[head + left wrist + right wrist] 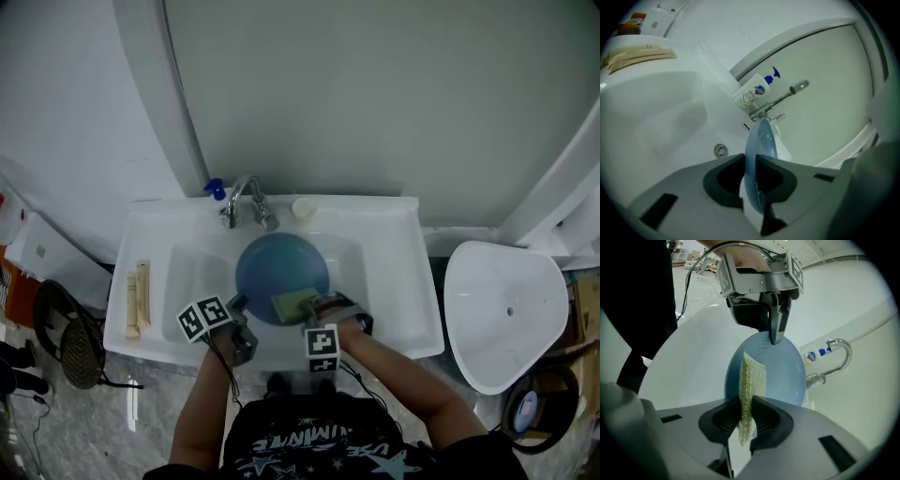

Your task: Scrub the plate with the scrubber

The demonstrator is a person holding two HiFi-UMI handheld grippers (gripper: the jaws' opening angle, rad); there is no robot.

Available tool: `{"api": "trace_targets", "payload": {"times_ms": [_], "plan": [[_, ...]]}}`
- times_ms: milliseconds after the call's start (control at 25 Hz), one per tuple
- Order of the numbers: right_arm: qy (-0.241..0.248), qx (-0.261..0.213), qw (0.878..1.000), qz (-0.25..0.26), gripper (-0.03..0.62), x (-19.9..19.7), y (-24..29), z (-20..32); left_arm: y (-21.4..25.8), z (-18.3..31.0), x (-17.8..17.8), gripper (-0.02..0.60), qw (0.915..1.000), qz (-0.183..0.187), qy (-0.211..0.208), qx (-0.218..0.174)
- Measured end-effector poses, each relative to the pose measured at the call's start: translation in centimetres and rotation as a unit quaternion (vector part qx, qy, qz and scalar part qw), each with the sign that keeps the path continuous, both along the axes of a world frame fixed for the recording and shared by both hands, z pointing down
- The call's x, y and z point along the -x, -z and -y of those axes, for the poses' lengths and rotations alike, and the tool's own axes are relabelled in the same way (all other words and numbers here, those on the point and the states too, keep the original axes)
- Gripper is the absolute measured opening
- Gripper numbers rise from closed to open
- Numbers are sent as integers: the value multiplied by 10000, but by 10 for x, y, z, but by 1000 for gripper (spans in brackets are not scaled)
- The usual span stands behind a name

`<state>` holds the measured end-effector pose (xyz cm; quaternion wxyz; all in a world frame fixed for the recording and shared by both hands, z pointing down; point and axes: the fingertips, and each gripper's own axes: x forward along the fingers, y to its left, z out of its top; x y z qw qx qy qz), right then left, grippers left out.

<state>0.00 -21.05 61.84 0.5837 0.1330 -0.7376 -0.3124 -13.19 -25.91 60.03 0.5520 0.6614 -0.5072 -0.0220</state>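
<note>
In the head view, a white ceramic sink (394, 314) carries a round blue plate (278, 262) in the middle of its basin, just in front of the chrome tap (247, 195) at the back edge. The left gripper (238, 305) meets the plate's front-left rim. The right gripper (314, 306) brings a yellow-green mesh scrubber pad (292, 304) onto the plate's front-right part. A white soap bottle with a blue pump (216, 190) stands at the back edge, left of the tap. In the left gripper view, the plate (761, 138) is seen edge-on and upright. Its rim runs down between the two dark pads, which are clamped on it. I cannot tell whether its far rim rests on the basin. In the right gripper view, the jaws are pressed together on the near end of the scrubber (753, 378), which stands on edge. Its far end seems to lie against the plate's face, though the contact itself is not clear. The other gripper pinches the plate's far rim from above. No suds, water or dirt show on the plate, so how much has been cleaned cannot be read. By my judgement, plate and scrubber are both secured and brought together, scrubbing is at or near its start, and most of the face is left to cover.
</note>
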Motion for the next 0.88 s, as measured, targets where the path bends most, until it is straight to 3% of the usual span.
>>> {"api": "trace_targets", "payload": {"times_ms": [320, 480, 640, 880], "plan": [[186, 175, 9997, 52, 71, -2, 4, -11, 1, 3, 4, 51, 9999, 138, -61, -35], [175, -169, 9991, 346, 71, 1, 24, -1, -1, -3, -1, 51, 9998, 90, -173, -17], [425, -622, 9965, 365, 71, 5, 44, 16, 2, -12, -15, 51, 9980, 253, -578, -69], [881, -851, 9922, 219, 71, 8, 55, 25, 6, -32, -34, 51, 9877, 689, -1388, -207]]}}
